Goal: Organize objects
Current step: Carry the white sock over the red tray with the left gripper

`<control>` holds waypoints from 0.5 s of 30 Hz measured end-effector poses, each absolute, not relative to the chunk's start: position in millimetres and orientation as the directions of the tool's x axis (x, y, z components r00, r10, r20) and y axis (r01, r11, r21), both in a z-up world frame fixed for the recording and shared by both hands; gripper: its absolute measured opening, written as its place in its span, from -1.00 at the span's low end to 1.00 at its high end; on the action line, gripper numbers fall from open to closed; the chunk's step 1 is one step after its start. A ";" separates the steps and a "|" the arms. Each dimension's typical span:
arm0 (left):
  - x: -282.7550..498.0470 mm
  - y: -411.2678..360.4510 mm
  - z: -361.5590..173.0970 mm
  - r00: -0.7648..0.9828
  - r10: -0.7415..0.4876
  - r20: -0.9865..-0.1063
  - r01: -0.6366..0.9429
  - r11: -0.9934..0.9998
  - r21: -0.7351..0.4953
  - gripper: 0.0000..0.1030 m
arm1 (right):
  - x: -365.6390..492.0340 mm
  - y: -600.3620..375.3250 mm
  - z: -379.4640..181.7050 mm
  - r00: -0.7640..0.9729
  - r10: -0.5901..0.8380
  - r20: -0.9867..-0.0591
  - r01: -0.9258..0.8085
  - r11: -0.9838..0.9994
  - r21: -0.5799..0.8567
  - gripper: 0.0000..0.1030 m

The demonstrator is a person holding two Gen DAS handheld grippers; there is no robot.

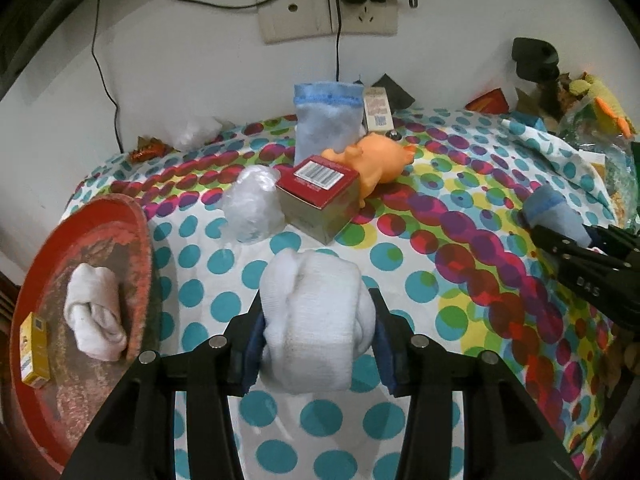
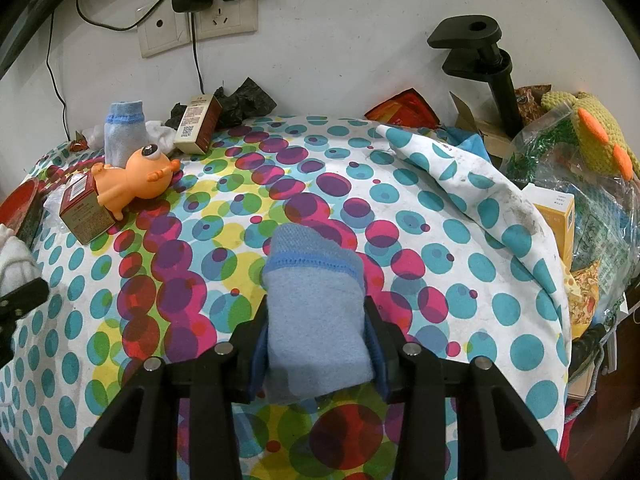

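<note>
Over dotted cloth (image 1: pixel 400 256), left gripper (image 1: pixel 316 344) pinching soft white sock (image 1: pixel 316 312), right gripper (image 2: pixel 316 340) fuzzy blue sock (image 2: pixel 316 312)

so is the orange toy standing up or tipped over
Tipped over. The orange toy lies on its side on the tablecloth, feet toward the red box, eye facing up.

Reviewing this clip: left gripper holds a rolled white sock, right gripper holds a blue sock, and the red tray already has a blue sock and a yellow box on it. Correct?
Not quite. The sock on the red tray is white, not blue, as the left wrist view shows. The rest stands: yellow box on the tray, left gripper shut on a rolled white sock, right gripper shut on a blue sock.
</note>
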State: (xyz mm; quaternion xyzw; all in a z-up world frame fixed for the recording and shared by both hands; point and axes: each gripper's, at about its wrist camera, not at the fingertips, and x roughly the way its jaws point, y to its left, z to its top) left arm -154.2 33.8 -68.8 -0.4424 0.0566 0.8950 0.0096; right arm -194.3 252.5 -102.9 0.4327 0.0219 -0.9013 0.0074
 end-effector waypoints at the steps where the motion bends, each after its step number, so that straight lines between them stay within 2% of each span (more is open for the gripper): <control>1: -152.3 32.4 -66.2 -0.608 -0.034 -0.793 -0.066 -0.994 0.092 -0.16 | -194.3 252.6 -102.9 -0.625 0.005 -0.780 0.032 -0.999 -0.033 -0.17; 15: -128.3 -7.1 -27.7 -0.649 -0.069 -0.758 -0.028 -0.993 0.115 -0.16 | -194.1 252.2 -103.0 -0.626 0.007 -0.780 0.030 -0.999 -0.033 -0.17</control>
